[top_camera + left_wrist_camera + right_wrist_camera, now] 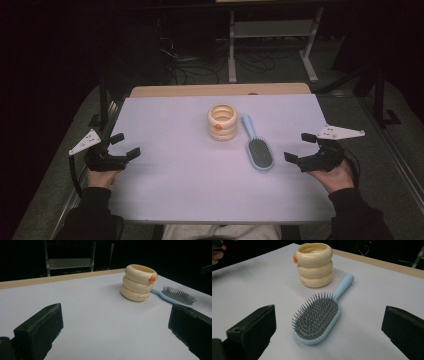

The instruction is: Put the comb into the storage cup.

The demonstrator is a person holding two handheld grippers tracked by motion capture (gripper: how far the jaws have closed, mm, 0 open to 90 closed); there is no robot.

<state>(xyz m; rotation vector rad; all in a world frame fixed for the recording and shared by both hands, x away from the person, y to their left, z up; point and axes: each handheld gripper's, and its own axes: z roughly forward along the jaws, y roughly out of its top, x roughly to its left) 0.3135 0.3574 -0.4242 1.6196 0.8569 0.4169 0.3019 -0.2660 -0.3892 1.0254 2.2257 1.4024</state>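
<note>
Both grippers' fingers stood wide apart and empty: the left gripper [121,146] at the desk's [165,185] left edge, the right gripper [301,147] near the blue hairbrush [259,150], which lay beside the cream ringed cup [222,121].

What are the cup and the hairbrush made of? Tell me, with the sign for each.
Cup: probably moulded plastic, cream, smooth with a soft sheen on its three stacked rings; glazed ceramic cannot be ruled out. It carries a small orange knob.
Hairbrush: light blue body and handle look like smooth plastic, with an even glossy edge; the dark grey bristles stand thin and stiff, likely plastic pins in a dark pad.
</note>
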